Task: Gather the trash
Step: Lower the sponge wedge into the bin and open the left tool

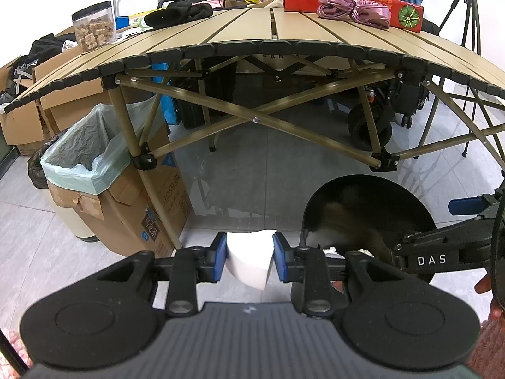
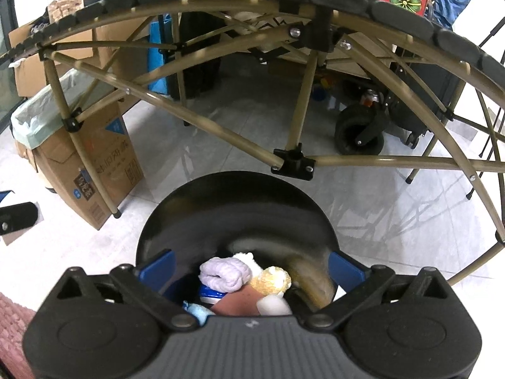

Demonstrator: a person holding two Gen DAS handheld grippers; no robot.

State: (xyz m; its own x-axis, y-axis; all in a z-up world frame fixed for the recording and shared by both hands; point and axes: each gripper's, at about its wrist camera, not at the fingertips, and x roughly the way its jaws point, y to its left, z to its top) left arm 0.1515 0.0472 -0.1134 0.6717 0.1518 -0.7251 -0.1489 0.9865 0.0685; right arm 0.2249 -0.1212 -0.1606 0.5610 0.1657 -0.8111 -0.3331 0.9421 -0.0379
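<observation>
At the bottom centre of the left wrist view, the left gripper [image 1: 249,257] stood nearly closed, its two blue pads pressing one white folded paper cup [image 1: 249,260] between them; at the right edge of that frame the right gripper [image 1: 442,230] reached over one round black trash bin [image 1: 363,202]. In the right wrist view the right gripper [image 2: 251,270] stood spread wide with nothing held, its two blue pads either side of the bin's [image 2: 221,208] mouth at lower centre; inside lay one lilac knitted bundle [image 2: 225,273], one yellow fluffy wad [image 2: 271,281], one brown paper scrap [image 2: 238,303]; other pieces were too hidden to count. Above, one tan slatted folding table [image 1: 271,36] carried one red long carton [image 1: 353,4]; at left stood one cardboard box lined with a pale green bag [image 1: 91,154].
</observation>
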